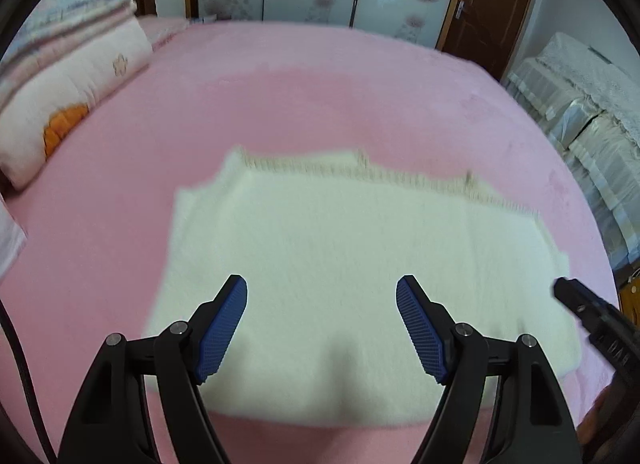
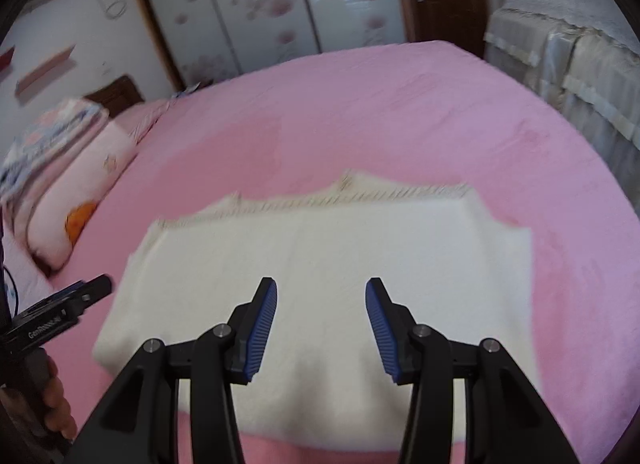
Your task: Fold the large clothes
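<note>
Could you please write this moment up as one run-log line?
left gripper: open, empty | right gripper: open, empty | cream garment: folded flat on pink bed | both grippers above garment

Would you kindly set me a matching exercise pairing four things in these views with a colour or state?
Things:
1. garment
2. bed
3. door
4. left gripper

Descriptions:
A. brown
B. open, nothing between its pads
C. pink
D. cream, folded flat

Pairs: 1-D, 2-C, 3-A, 4-B
</note>
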### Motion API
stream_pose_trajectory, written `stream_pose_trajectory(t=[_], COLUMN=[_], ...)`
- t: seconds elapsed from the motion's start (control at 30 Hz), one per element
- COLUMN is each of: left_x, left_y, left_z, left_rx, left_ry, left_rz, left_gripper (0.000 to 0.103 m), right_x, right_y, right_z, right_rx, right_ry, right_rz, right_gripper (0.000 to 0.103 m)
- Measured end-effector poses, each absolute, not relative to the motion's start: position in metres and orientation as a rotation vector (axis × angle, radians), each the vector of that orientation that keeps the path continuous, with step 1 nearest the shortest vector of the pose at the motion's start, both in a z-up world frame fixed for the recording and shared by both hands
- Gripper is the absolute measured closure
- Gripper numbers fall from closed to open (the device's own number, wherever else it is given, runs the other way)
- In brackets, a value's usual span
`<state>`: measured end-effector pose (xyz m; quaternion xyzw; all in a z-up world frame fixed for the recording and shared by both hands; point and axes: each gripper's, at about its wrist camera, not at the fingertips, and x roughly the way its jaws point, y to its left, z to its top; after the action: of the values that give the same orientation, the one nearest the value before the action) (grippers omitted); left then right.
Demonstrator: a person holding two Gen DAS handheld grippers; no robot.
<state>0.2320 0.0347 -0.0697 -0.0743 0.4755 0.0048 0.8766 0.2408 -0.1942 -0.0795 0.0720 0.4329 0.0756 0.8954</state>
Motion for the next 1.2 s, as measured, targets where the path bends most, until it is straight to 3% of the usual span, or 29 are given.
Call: stream_pose_trajectory(t=[0.17,0.27,0.37,0.43,0.5,0.53,0.57,1.07,1.2], left_x=[0.216,0.206,0.199,0.198,0.196,0.193,0.192,0.198,0.191], left_y=[0.045,0.072,0.091,0.103,0.112,0.117,0.121,0.12,0.115], left_z=[-0.141,-0.147,-0.145,-0.146,-0.146,-0.145,-0.145,-0.149,-0.141], left_rx=[-0.153,-0.169,-0.149,-0.155,-0.162,-0.177,-0.195,-0.179,-0.17], left_ry=[1.133,1.093,1.082,1.08,1.077,1.072,1.066,1.103,1.122], left_rz=[0.103,0.096,0.094,0.077,0.08,0.092,0.098,0.131,0.142], left_gripper=[0.031,0.031,0.042,0.056,0.06,0.06,0.06,0.054,0.045], right_x=[0.228,0.217,0.21,0.203,0.193,0.188,0.185,0.179,0.175], right_y=[-0.177,-0.197,-0.244,-0.283,-0.31,-0.317,-0.319,-0.313,-0.309], right_z=[-0.146,-0.151,-0.158,-0.162,-0.161,-0.161,-0.161,-0.159,-0.151], right_rx=[0.069,-0.027,-0.055,-0.011,0.031,0.041,0.038,0.075,0.092], right_ry=[0.991,0.942,0.943,0.949,0.936,0.936,0.936,0.969,0.997], right_rz=[0.147,0.077,-0.075,-0.142,-0.163,-0.158,-0.156,-0.229,-0.228], right_gripper=[0.058,0.059,0.058,0.052,0.054,0.065,0.068,0.064,0.063])
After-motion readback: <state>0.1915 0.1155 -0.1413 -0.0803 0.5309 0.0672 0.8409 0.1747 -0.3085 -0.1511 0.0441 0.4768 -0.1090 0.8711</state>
